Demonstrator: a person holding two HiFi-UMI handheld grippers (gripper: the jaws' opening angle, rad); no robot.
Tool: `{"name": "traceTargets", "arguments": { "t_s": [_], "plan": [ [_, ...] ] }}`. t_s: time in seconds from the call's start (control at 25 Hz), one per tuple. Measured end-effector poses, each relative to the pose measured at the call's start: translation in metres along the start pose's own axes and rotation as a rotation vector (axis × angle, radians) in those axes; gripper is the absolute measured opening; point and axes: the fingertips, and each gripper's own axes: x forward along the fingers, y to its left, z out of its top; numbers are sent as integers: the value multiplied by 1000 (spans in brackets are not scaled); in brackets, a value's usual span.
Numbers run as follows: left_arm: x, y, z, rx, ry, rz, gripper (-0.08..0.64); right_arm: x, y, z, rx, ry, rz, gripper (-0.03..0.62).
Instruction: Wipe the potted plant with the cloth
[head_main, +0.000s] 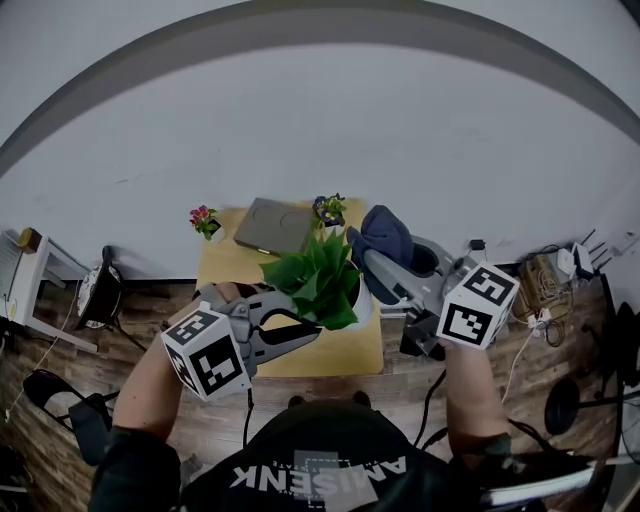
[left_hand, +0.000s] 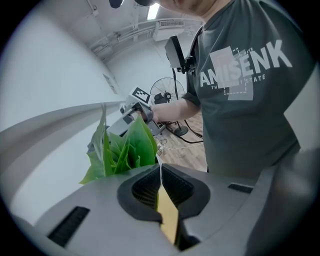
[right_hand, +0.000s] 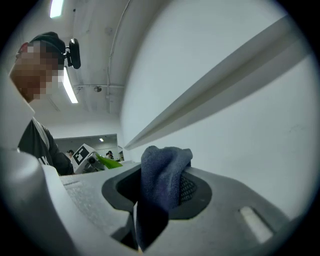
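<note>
Head view: a potted plant (head_main: 320, 278) stands in a white pot (head_main: 367, 300) near the middle of a small yellow table (head_main: 340, 355). The left gripper (head_main: 312, 325) reaches in from the left, its tips under the lower leaves at the pot's left side. The right gripper (head_main: 372, 250) is raised at the plant's right, with a dark blue cloth (head_main: 386, 235) bunched at its tips, just beside the upper leaves. Along the table's far edge are a pink flower pot (head_main: 205, 221), a flat grey pad (head_main: 275, 226) and a purple flower pot (head_main: 328, 209). Cables (head_main: 530, 330) lie on the wooden floor (head_main: 60, 350) to the right.

Left gripper view: the jaws are pressed together on a thin white edge (left_hand: 160, 176) seen end-on; whether it is the pot's rim cannot be told here. The leaves rise just beyond the tips on the left. The yellow tabletop shows through the narrow gap lower down. Farther off, the other gripper's marker cube (left_hand: 140, 94) and the person's grey shirt (left_hand: 250, 90) are visible.

Right gripper view: the jaws are clamped on the cloth, which stands up in a fold between the ribbed pads (right_hand: 187, 189) and hangs down below them. To the left, a green leaf tip lies against the left gripper's marker cube (right_hand: 82, 155). A white wall (right_hand: 240, 90) fills the background.
</note>
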Motion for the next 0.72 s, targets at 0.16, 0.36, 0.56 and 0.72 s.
{"name": "traceTargets", "arguments": {
  "t_s": [0.16,0.36,0.56,0.72],
  "plan": [
    [-7,0,11,34,0,5,9,14,9,13,-40,26,39,126],
    [-21,-1,20,76,7,16,9,21,11,5,-8,47,73,126],
    [-27,-1,28,63,-9,13,11,9,7,-13,70,46,95,126],
    [-29,7,32,37,-41,-6,11,4,-3,-22,188,22,137,126]
  ]
}}
